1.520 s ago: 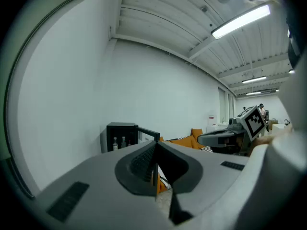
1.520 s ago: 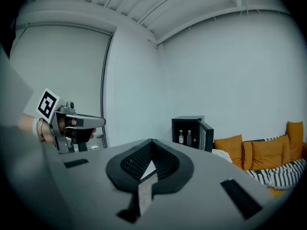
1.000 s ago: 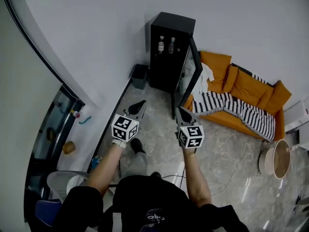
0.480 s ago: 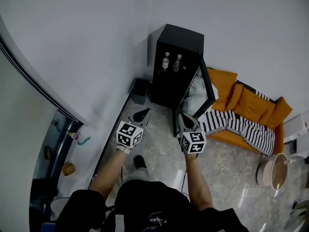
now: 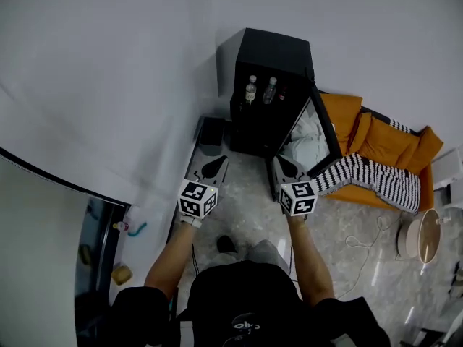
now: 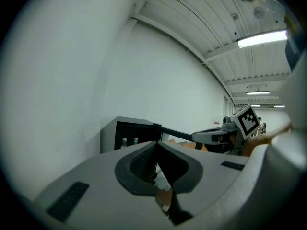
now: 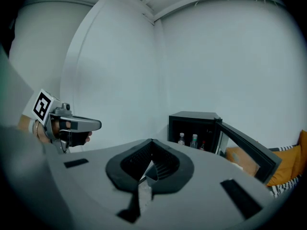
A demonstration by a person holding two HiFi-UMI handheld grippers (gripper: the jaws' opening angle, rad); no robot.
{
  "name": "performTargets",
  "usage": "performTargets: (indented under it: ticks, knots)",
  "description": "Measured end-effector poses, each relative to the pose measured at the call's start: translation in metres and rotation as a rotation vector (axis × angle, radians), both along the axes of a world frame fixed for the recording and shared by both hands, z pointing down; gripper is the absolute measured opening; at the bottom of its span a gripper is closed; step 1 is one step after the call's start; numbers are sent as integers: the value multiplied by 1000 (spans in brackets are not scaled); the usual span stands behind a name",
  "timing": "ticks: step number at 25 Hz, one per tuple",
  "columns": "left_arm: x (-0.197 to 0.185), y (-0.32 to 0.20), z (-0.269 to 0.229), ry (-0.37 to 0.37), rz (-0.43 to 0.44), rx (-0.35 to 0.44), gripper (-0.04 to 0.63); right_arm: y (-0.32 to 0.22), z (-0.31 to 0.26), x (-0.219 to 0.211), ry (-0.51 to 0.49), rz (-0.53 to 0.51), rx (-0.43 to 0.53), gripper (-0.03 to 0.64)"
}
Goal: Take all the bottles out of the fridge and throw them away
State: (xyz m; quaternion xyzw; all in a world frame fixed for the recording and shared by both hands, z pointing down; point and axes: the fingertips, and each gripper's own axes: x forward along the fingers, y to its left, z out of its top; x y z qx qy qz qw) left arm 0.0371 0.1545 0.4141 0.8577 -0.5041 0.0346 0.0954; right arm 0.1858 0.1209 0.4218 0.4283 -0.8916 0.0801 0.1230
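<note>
A small black fridge stands against the white wall with its glass door swung open to the right. Inside, two clear bottles stand side by side, and a small dark one sits to their right. My left gripper and my right gripper hover side by side well short of the fridge, both shut with nothing in them. The bottles and the fridge also show ahead in both gripper views.
A dark waste bin sits on the floor left of the fridge by the wall. An orange sofa with a striped blanket lies right of the open door. A round side table and a floor cable are at the right.
I have stepped closer to the fridge; it sits more centred ahead of both grippers. The grippers stay shut and level.
</note>
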Motion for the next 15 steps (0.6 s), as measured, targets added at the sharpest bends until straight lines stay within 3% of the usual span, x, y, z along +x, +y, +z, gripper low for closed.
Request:
performTargets:
  ticks: [15]
  knots:
    - [-35, -121, 17, -19, -72, -31, 8, -144, 18, -43, -10, -78, -7, 8]
